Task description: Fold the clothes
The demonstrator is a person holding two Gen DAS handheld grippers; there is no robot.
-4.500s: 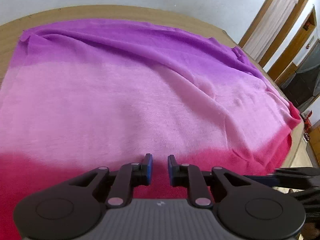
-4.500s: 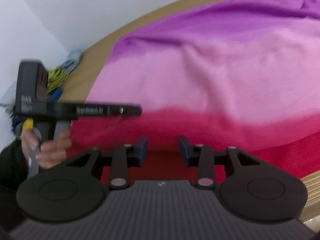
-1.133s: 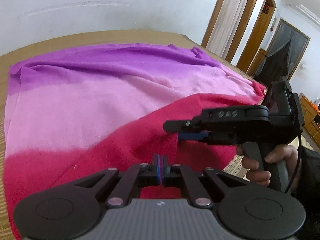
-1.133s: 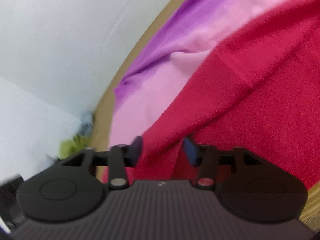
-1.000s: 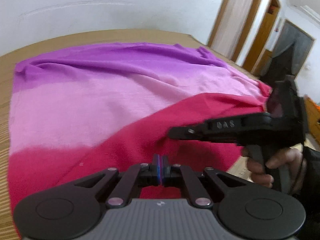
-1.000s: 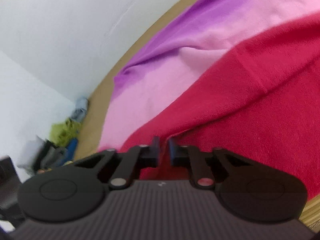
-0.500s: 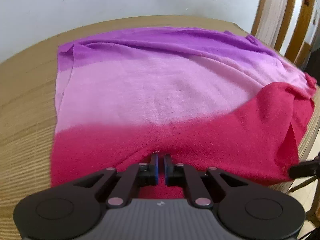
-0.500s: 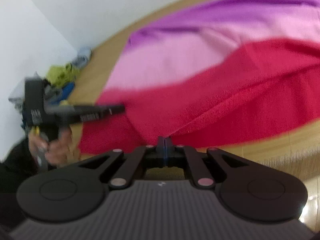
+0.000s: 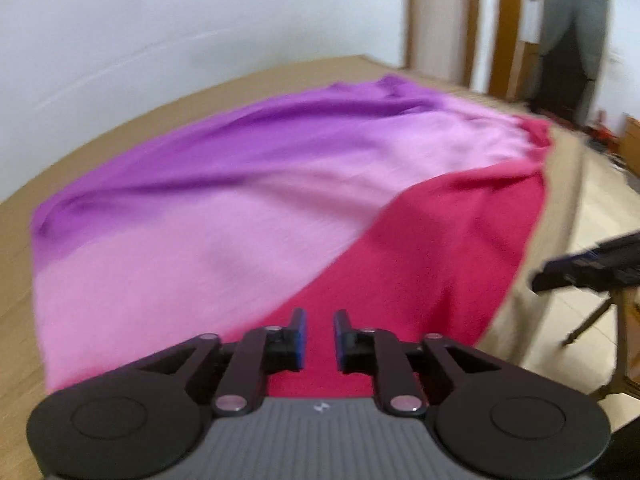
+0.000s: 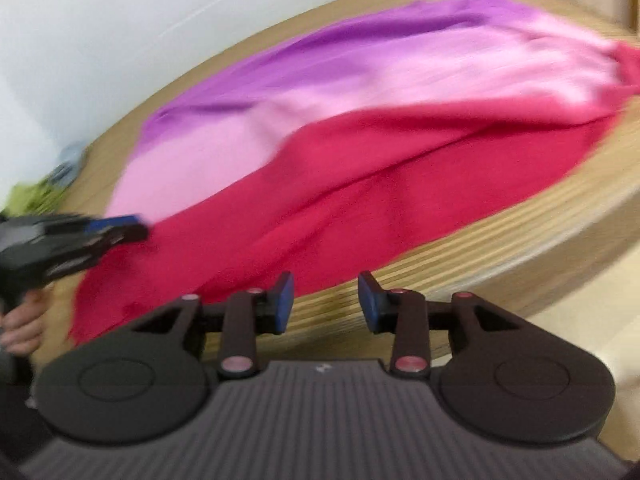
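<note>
left wrist view: the left gripper [image 9: 320, 334], fingers a little apart and opening, nothing between them, poised over the crimson band of a three-band cloth [image 9: 248, 216]. the cloth lies spread on a wooden desk [image 9: 24, 320], with a purple band at 11 o'clock, a pale pink band through the middle and the crimson band running from 6 towards 3 o'clock. the crimson part is turned over the pink as a slanted flap, its fold edge rising from just ahead of the fingertips towards 2 o'clock. the right gripper [image 9: 538, 282] enters at 3 o'clock, off the desk edge and over a tiled floor [image 9: 592, 208]; a doorway [image 9: 568, 52] shows at 1 o'clock.

right wrist view: the right gripper [image 10: 326, 298], fingers well apart and opening, empty, above bare slatted wood at the desk edge [image 10: 520, 232], just short of the crimson hem [image 10: 304, 240]. the left gripper [image 10: 138, 228] is at 9 o'clock, its blue-padded fingers [image 10: 116, 222] over the crimson corner; whether they touch it cannot be told through the blur. a hand [image 10: 22, 326] grips its handle at 8 o'clock. crumpled green and blue items [image 10: 44, 184] lie beyond the desk at 10 o'clock.
</note>
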